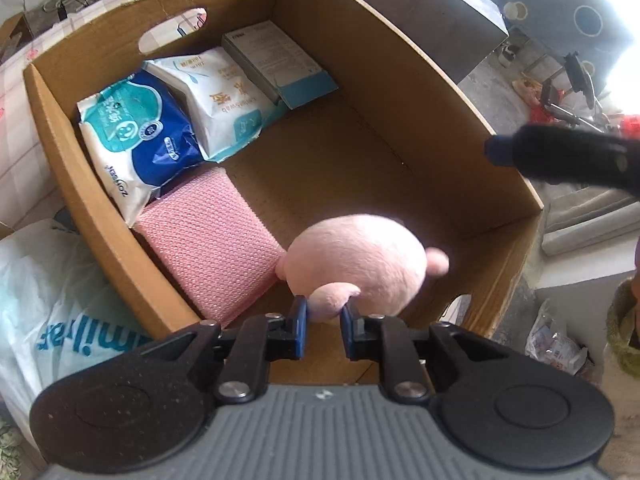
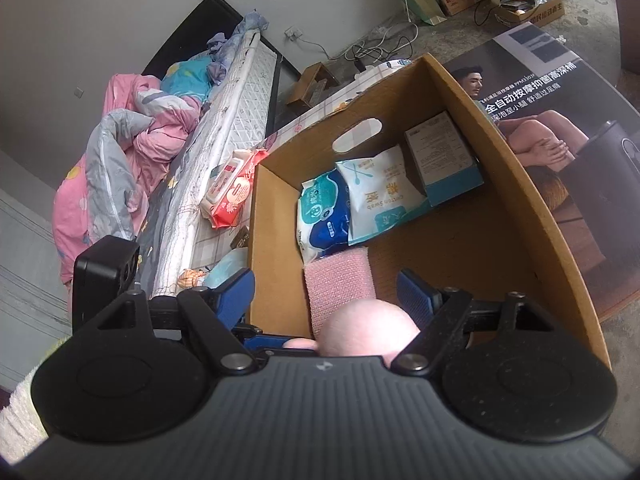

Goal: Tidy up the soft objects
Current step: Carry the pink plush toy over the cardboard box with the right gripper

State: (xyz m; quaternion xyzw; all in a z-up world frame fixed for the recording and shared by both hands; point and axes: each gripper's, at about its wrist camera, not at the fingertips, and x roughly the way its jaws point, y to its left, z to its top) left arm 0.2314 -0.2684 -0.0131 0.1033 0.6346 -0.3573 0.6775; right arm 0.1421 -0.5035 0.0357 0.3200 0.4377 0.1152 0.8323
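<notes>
A pink plush toy (image 1: 356,262) hangs over the open cardboard box (image 1: 400,92). My left gripper (image 1: 323,310) is shut on one of its small limbs and holds it above the box floor. In the box lie a pink sponge-like pad (image 1: 208,240), a blue-and-white soft pack (image 1: 136,136), a white cotton swab pack (image 1: 228,100) and a grey-and-blue carton (image 1: 276,60). My right gripper (image 2: 326,292) is open and empty above the box's near end (image 2: 276,272); the plush (image 2: 368,328) shows just below it. The right gripper's tip also shows in the left wrist view (image 1: 560,156).
A white plastic bag (image 1: 48,300) lies left of the box. A red-and-white wipes pack (image 2: 232,188) lies on the bed edge beside the box. A big printed carton (image 2: 560,120) lies flat to the right. Bedding (image 2: 128,152) is piled far left.
</notes>
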